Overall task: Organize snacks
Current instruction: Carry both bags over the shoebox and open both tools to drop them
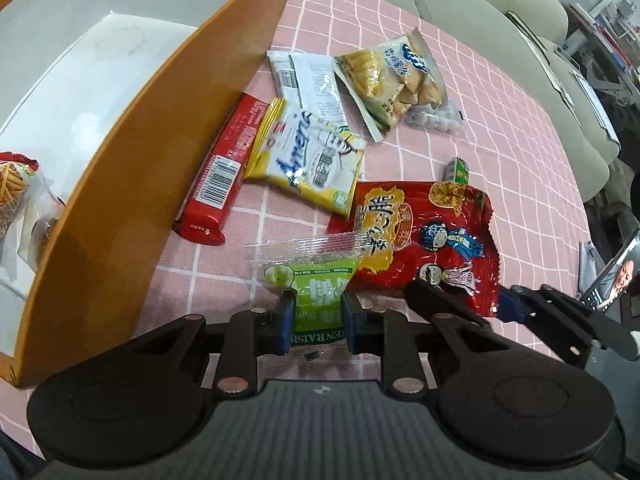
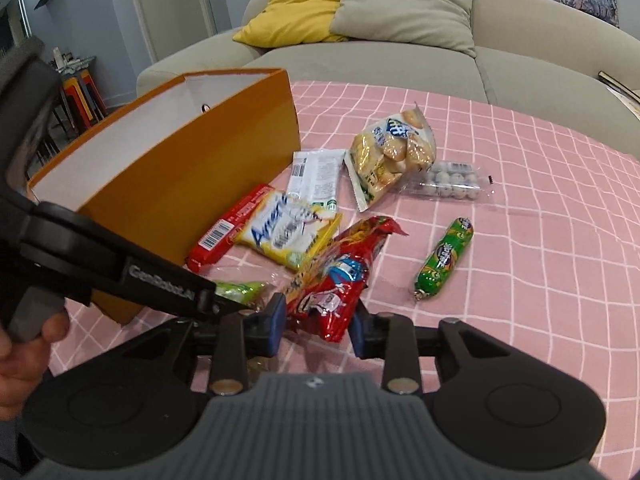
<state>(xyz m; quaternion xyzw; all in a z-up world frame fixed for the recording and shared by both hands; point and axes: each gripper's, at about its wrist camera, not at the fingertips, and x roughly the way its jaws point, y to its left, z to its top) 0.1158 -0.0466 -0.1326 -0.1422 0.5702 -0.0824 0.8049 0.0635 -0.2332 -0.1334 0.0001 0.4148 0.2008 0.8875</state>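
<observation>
My left gripper [image 1: 318,316] is shut on a green raisin packet [image 1: 316,292], held just above the pink cloth beside the orange box [image 1: 132,184]. My right gripper [image 2: 318,320] is shut on a red noodle-snack bag [image 2: 340,276], its near end pinched between the blue pads and crumpled. The same red bag [image 1: 424,240] shows in the left wrist view with the right gripper's fingers at its near right corner. The raisin packet [image 2: 240,292] shows green behind the left gripper's arm in the right wrist view. The box [image 2: 192,184] is open on top.
On the pink checked cloth [image 2: 540,200] lie a red biscuit bar [image 2: 226,232], a yellow wafer pack [image 2: 288,232], a white packet [image 2: 316,176], a bag of biscuits [image 2: 388,152], a clear pack of round sweets [image 2: 452,180] and a green sausage [image 2: 444,256]. Snacks [image 1: 20,196] lie inside the box. A sofa [image 2: 400,60] stands behind.
</observation>
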